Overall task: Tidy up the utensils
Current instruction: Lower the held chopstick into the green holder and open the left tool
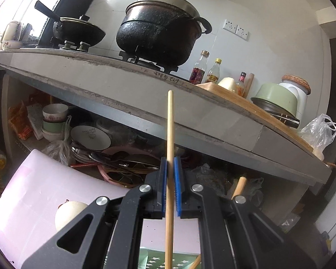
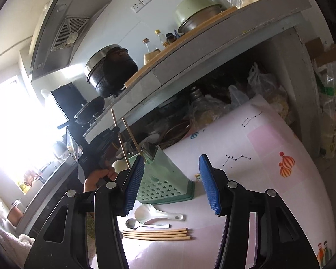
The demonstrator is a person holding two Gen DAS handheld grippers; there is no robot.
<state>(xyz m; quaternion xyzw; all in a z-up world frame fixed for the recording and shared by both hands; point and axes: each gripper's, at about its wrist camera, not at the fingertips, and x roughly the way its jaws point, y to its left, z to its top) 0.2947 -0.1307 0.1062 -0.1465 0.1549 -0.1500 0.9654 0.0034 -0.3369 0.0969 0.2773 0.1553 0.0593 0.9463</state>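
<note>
While the left hand-held gripper (image 1: 170, 188) is pinching a wooden chopstick (image 1: 169, 157) between its blue pads (image 1: 163, 188), its jaws are sitting almost closed, with the stick standing nearly upright and rising well above the fingertips. A second chopstick (image 1: 239, 185) is poking up just to the right, behind the gripper's black arm. Below, part of a pale green utensil holder (image 1: 154, 261) with star-shaped holes is showing on the pink desk (image 1: 33, 190).

From the right wrist view, the right hand-held gripper (image 2: 171, 185) is hovering with its jaws about half open, holding and touching nothing. Between and beyond its blue pads, the green utensil holder (image 2: 165, 179) is standing on the desk (image 2: 257, 157), which is covered in a pink patterned sheet. Nearer the camera, a white ceramic spoon (image 2: 154, 214) and a metal spoon (image 2: 143, 224) are lying side by side, and just nearer still a bundle of four chopsticks (image 2: 155, 234) is lying flat. At far left, a person's hand (image 2: 98, 178) is gripping the left tool, with its held chopstick (image 2: 121, 141) and another stick (image 2: 132, 135) slanting above the holder's top.
</note>
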